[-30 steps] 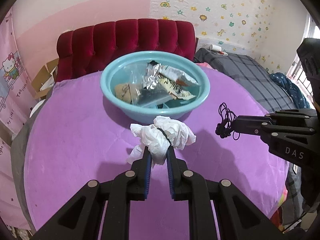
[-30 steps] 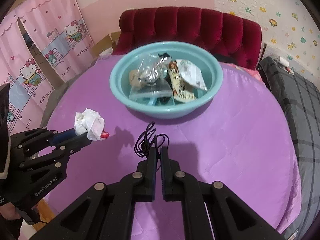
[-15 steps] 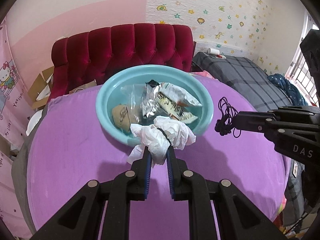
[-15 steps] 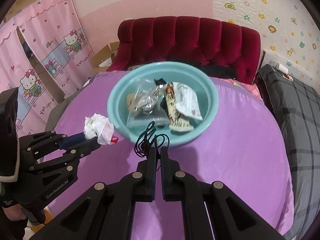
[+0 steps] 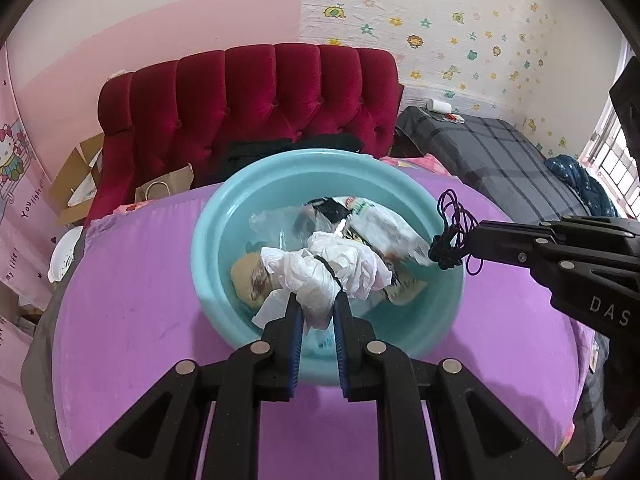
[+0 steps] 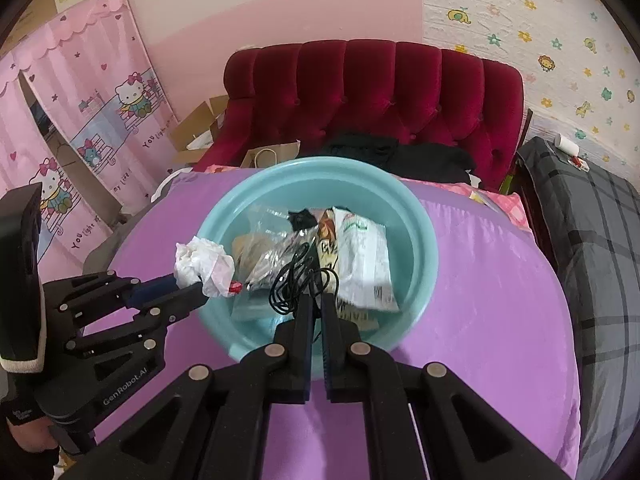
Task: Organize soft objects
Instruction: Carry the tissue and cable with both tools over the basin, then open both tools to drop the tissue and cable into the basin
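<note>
A teal basin stands on the purple table and holds several snack packets and clear bags. My left gripper is shut on a crumpled white plastic bag, held above the basin's near left side. My right gripper is shut on a bundled black cord, which hangs over the basin's right part. Both grippers point down toward the basin.
A red tufted headboard stands behind the table, with dark clothing and a paper bag at its foot. A grey plaid bed lies to the right. Pink cartoon curtains and cardboard boxes are on the left.
Both grippers moved forward from the near table to over the basin, carrying the white bag and the black cord. The basin now looks closer and fills the middle of both views.
</note>
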Demonstrator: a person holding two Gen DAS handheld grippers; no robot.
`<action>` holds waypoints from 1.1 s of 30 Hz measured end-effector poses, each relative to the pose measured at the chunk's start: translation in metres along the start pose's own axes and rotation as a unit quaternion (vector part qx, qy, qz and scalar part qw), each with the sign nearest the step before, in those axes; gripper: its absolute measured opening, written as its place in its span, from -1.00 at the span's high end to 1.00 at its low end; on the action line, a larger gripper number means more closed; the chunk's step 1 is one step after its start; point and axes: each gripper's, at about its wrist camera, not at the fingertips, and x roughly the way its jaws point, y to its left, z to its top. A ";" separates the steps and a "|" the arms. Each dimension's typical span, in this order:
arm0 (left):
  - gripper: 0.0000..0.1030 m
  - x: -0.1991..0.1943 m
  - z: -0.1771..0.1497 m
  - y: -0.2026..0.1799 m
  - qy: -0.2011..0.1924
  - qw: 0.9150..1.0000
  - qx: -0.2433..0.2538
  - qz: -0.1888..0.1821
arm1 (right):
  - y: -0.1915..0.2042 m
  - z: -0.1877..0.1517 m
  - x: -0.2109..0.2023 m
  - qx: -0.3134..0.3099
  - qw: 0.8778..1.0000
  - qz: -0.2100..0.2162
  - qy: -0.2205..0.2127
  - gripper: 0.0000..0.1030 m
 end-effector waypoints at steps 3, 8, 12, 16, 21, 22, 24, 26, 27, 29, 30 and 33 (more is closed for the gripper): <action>0.69 0.010 0.010 0.004 0.003 1.000 0.002 0.003 | -0.004 0.011 0.011 0.003 1.000 -0.001 0.001 0.96; 0.69 0.028 0.024 0.010 0.011 1.000 0.002 0.005 | -0.010 0.028 0.030 0.011 1.000 0.000 0.008 0.96; 0.69 0.043 0.031 0.014 0.017 1.000 0.000 0.008 | -0.014 0.037 0.046 0.020 1.000 0.004 0.014 0.96; 0.69 0.058 0.038 0.016 0.022 1.000 0.003 0.009 | -0.013 0.045 0.066 0.017 1.000 0.001 0.020 0.96; 0.69 0.076 0.045 0.020 0.030 0.999 0.001 0.014 | -0.015 0.053 0.089 0.014 0.999 -0.007 0.029 0.96; 0.69 0.080 0.046 0.022 0.032 0.999 0.002 0.015 | -0.017 0.054 0.093 0.015 0.999 -0.008 0.032 0.96; 0.69 0.087 0.048 0.024 0.036 0.999 0.002 0.018 | -0.021 0.057 0.103 0.021 0.999 -0.009 0.037 0.96; 0.69 0.092 0.050 0.026 0.040 0.999 0.000 0.018 | -0.024 0.059 0.110 0.026 0.999 -0.009 0.039 0.96; 0.69 0.094 0.050 0.027 0.040 0.999 0.000 0.019 | -0.026 0.059 0.113 0.028 0.999 -0.008 0.040 0.96; 0.69 0.097 0.051 0.027 0.042 0.999 0.002 0.019 | -0.029 0.061 0.118 0.030 0.999 -0.010 0.042 0.96; 0.69 0.098 0.052 0.027 0.041 0.999 0.002 0.020 | -0.029 0.061 0.119 0.030 0.999 -0.010 0.043 0.96; 0.68 0.097 0.053 0.028 0.038 0.999 0.003 0.019 | -0.031 0.061 0.120 0.034 0.999 -0.004 0.040 0.95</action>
